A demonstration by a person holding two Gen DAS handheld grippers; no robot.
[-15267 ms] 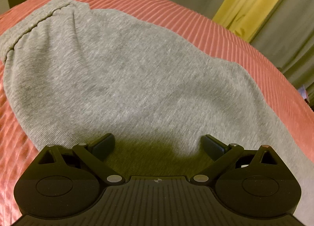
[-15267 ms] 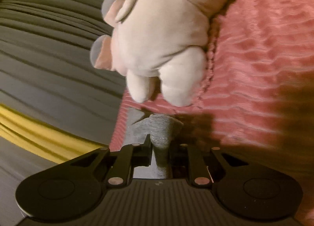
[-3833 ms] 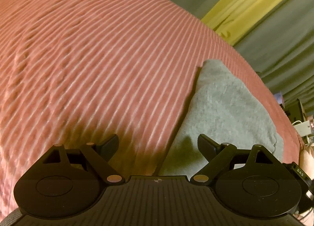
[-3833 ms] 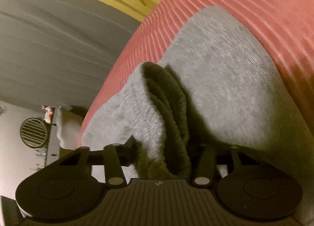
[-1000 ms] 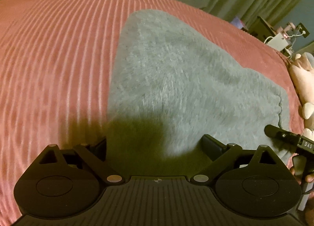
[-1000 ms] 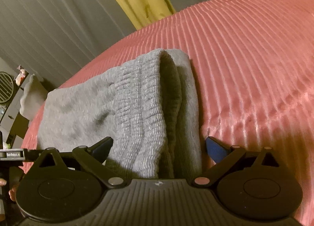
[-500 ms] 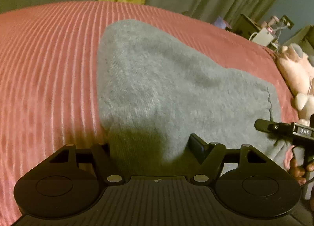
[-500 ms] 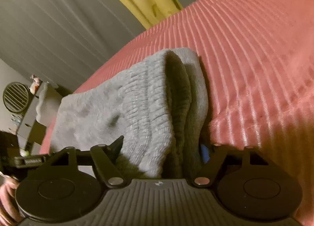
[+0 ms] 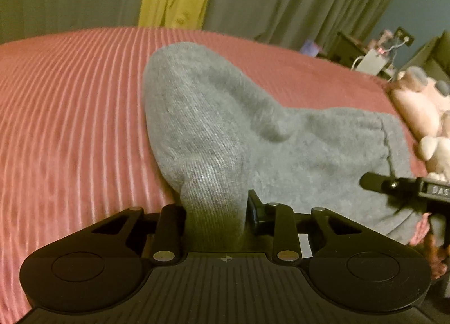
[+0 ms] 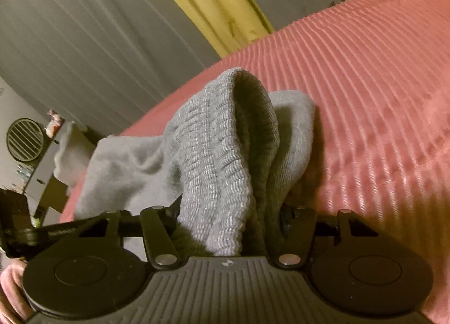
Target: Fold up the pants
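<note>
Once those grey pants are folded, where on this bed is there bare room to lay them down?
Bare pink bedspread lies left of the pants, out toward the curtains; the right view shows more on their other side. It is crowded by the plush toy, next to the pants' edge. Both tongs, left and right, grip cloth.

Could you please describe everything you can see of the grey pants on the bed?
The pants are grey knit, soft and slightly fuzzy, folded into a compact bundle on the ribbed pink bedspread. The ribbed elastic waistband is bunched and doubled over. The left gripper pinches a plain fabric edge in its closed jaws; the right gripper clamps the waistband. Both pinched edges are lifted slightly.
</note>
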